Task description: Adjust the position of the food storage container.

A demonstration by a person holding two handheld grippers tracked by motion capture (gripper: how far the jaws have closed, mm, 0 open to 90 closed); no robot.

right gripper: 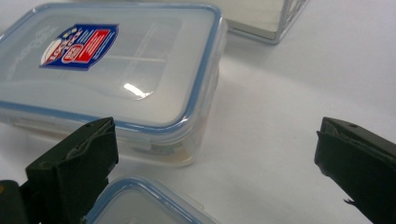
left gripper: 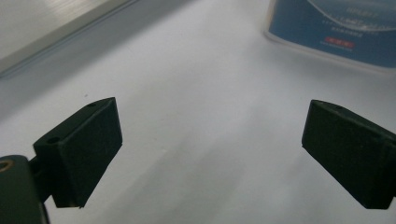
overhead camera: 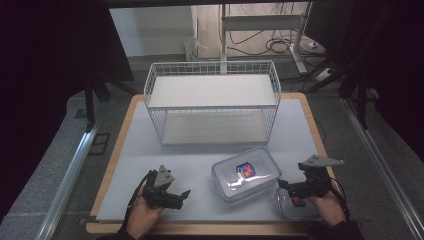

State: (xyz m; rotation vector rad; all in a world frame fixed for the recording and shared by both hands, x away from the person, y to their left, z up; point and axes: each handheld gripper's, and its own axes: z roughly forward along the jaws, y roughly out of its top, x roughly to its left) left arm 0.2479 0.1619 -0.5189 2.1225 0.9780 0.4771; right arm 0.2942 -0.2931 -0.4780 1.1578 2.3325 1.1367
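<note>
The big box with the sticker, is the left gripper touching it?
Apart. In the high view, bare table lies between the left gripper and the big box. The left gripper view shows open jaws with nothing between them.

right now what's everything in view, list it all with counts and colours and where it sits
wire shelf rack: 1, white, two tiers, far middle of the mat
large food container: 1, clear with blue-rimmed lid and a red and blue sticker, lid on, near middle of the mat
small food container: 1, clear with blue rim, near right corner, under the right gripper
mat: 1, pale grey-white, covers the tabletop
table: 1, light wood edge showing around the mat
desk frame and cables: white legs, dark cables, on the floor behind the table
left gripper: 1, black, jaws open, nothing between them, near left of the mat
right gripper: 1, black, jaws open, above the small food container
hands: 2, at the near edge, one on each gripper
</note>
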